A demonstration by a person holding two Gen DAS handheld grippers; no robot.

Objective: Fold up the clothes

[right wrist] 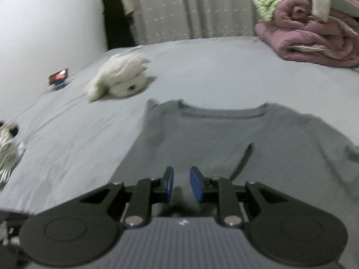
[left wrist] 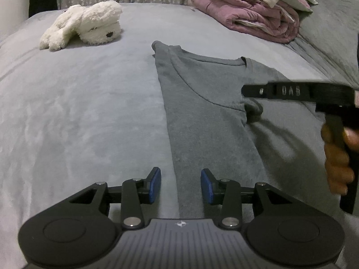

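A: Where's the t-shirt (left wrist: 208,103)?

B: Flat on the bed (left wrist: 78,112), collar toward the far edge, hem toward the near edge. Its left side is turned in over the chest, so that edge runs as one straight line from shoulder to hem. The sleeve end sits bunched mid-chest.

A: Left claw (left wrist: 180,185)?

B: Spread, nothing between the pads. It hangs over the near end of that straight edge, one pad over the sheet, one over cloth. My read: lined up to take or flatten the fold line.

A: Right claw (right wrist: 181,185)?

B: Pads apart by a small gap, empty in its own view. In the left view its tip is just beside the bunched sleeve; whether it touches the cloth, can't tell. Likely there to set or tidy that sleeve. The right view is blurred.

A: Right side of the shirt?

B: It spreads off toward the right edge of the bed, sleeve apparently out flat. So one side is in, the other isn't.

A: Clutter?

B: Stuffed toy (left wrist: 85,24) near the far-left corner and a blanket pile (left wrist: 253,15) at the far-right. Both well apart from the shirt, so the middle stays free for folding.
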